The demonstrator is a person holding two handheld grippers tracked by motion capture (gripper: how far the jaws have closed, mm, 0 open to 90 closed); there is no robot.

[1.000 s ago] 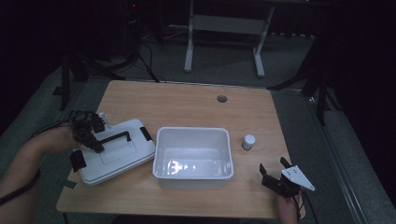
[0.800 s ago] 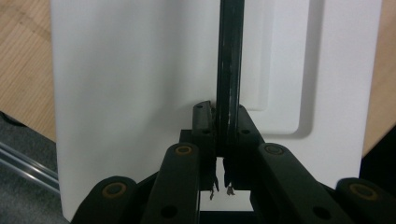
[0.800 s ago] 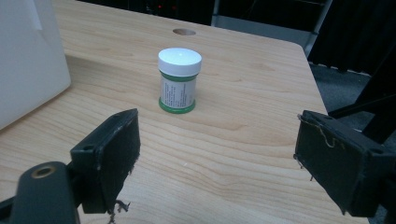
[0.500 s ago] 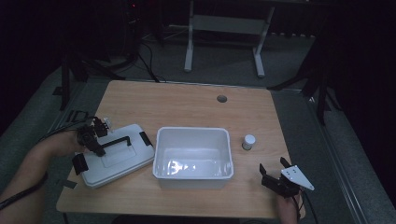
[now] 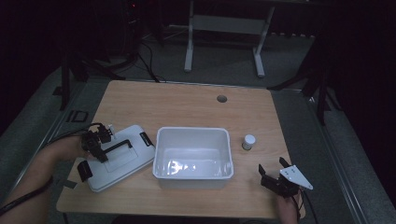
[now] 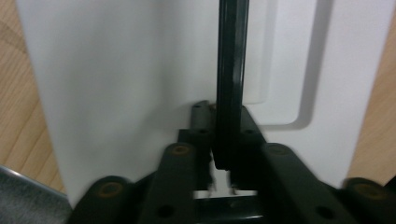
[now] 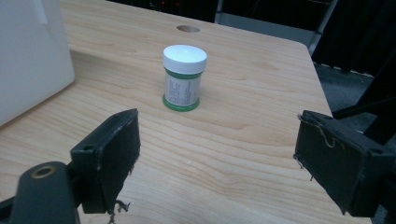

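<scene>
A white box lid [image 5: 122,163] with a black handle [image 5: 119,146] lies flat on the table, left of the white bin [image 5: 192,129]. My left gripper [image 5: 102,154] points down over the handle. In the left gripper view the handle [image 6: 231,70] runs between the jaws of the left gripper [image 6: 223,114] above the lid [image 6: 116,70]. The jaws have just been opening, and a thin gap shows beside the handle. My right gripper [image 5: 272,165] rests open at the table's near right corner. The right gripper [image 7: 217,140] faces a small jar [image 7: 183,77] with a white cap and green trim, well beyond its tips.
The jar [image 5: 249,141] stands on bare wood right of the bin. The bin wall [image 7: 28,56] shows at the left of the right gripper view. A round cable hole [image 5: 222,98] sits near the far edge. Metal stand legs [image 5: 224,42] and cables lie on the floor beyond.
My left gripper has come down with the lid, which now lies lower and flat on the table. The right gripper has not moved.
</scene>
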